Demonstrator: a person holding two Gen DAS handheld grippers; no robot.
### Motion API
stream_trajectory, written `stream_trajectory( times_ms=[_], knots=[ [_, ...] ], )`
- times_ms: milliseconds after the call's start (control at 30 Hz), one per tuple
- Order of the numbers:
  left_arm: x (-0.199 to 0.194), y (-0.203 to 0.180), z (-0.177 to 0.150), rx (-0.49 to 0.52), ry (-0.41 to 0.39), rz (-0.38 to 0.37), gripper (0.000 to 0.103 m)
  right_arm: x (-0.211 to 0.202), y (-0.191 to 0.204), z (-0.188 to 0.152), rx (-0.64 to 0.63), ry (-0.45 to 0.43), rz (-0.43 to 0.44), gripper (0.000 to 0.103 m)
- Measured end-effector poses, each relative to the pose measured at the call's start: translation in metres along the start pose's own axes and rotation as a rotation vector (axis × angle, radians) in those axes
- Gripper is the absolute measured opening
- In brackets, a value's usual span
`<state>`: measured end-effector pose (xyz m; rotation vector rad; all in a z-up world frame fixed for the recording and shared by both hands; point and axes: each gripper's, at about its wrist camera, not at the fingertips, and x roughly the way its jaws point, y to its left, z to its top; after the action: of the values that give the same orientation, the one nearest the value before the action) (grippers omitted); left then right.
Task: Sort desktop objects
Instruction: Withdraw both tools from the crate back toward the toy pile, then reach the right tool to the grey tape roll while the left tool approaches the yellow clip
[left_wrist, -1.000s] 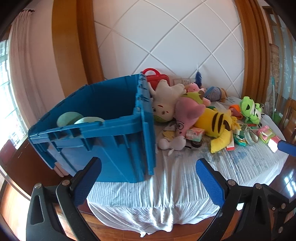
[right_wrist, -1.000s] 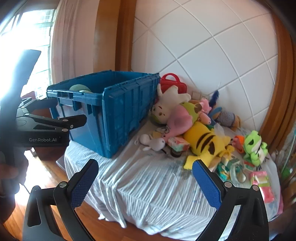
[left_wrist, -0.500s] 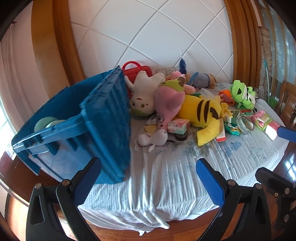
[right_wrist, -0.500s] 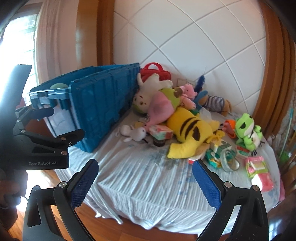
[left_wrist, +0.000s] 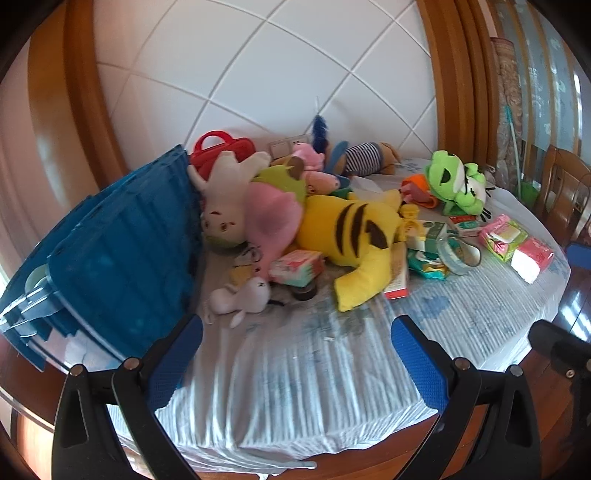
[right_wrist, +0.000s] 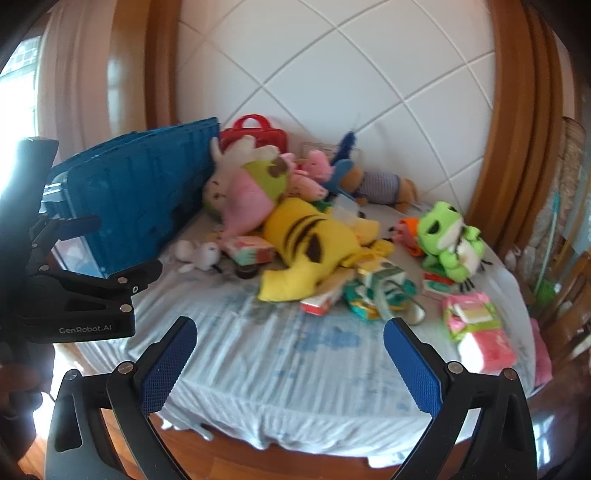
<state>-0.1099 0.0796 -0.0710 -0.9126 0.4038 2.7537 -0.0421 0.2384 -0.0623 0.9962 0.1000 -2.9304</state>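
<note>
Tabletop (left_wrist: 29, 391): glossy polished wood, covered by a wrinkled, matt white cloth (left_wrist: 314, 369) with faded blue print. Blue crate (left_wrist: 122, 258): ribbed hard plastic, slightly shiny. Yellow striped toy (left_wrist: 351, 236) and green frog toy (left_wrist: 454, 181): soft matt plush. Tissue packs (left_wrist: 513, 240): glossy plastic wrap. Left tool (left_wrist: 295, 362) and right tool (right_wrist: 291, 365): black matt plastic arms, blue textured pads (right_wrist: 168, 363), metal rivets.

Bare cloth (left_wrist: 314, 354) up front; blue crate (left_wrist: 125, 258) left, toy pile (left_wrist: 332, 221) behind.
</note>
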Motion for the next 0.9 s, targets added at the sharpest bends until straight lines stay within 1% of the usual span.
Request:
stream_trajectory(
  times_ms=[233, 500, 667, 900],
  knots=[
    [0.022, -0.029, 0.003, 0.02, 0.033, -0.007, 0.103, 0.005, -0.04, -0.012, 0.039, 0.025, -0.031, 0.102],
    [0.046, -0.034, 0.007, 0.032, 0.042, -0.022, 0.103, 0.024, -0.063, -0.009, 0.075, 0.037, -0.055, 0.102],
    [0.073, -0.028, 0.015, 0.047, 0.042, -0.039, 0.103, 0.054, -0.073, 0.002, 0.119, 0.059, -0.053, 0.102],
    [0.129, -0.014, 0.032, 0.083, 0.071, -0.078, 0.103, 0.105, -0.077, 0.028, 0.142, 0.092, -0.063, 0.102]
  ],
)
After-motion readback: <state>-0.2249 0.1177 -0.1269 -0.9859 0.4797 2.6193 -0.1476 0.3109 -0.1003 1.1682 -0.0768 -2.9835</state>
